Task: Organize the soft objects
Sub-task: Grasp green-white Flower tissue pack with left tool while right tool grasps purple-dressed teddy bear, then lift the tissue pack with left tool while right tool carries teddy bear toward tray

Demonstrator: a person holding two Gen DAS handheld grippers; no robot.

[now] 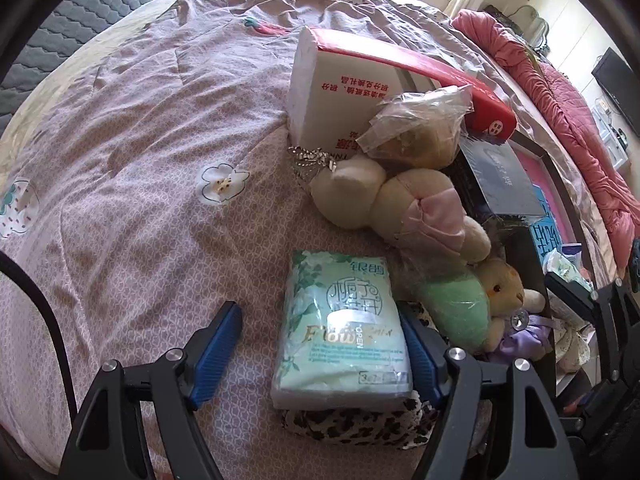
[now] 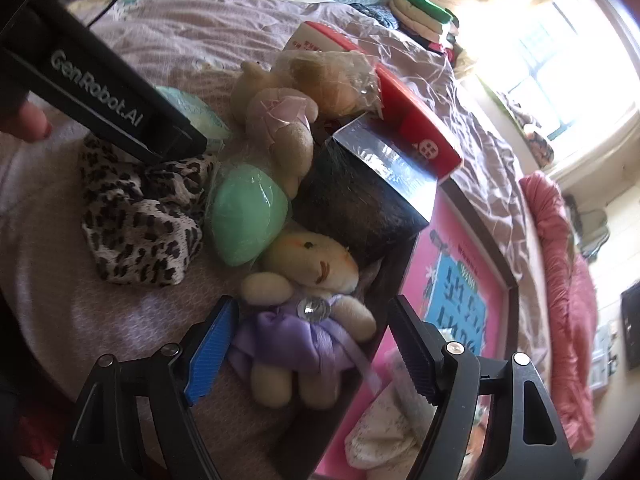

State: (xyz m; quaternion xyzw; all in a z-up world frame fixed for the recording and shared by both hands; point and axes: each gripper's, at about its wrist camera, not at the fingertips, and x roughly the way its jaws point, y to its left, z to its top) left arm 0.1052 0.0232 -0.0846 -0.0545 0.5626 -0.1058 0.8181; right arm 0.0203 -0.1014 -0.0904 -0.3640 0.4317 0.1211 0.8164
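Observation:
A pale green tissue pack [image 1: 340, 332] lies on a leopard-print cloth [image 1: 352, 424] on the bed. My left gripper [image 1: 320, 316] straddles the pack and is open: the left pad stands clear and the right pad is close beside it. My right gripper [image 2: 312, 304] is open around a small cream doll in a purple dress [image 2: 304, 340], with neither pad pressing it. Beside the doll sit a green soft lump in plastic [image 2: 248, 216] and a cream plush with a pink bow [image 2: 284, 120]. The leopard-print cloth [image 2: 140, 232] also shows in the right wrist view.
A red and white box [image 1: 344, 92] and a dark box [image 2: 372, 184] stand behind the toys. A pink framed board [image 2: 460, 280] lies to the right. A bagged plush [image 1: 420, 132] leans on the box. A pink quilt [image 2: 568, 280] edges the flowered bed cover [image 1: 160, 160].

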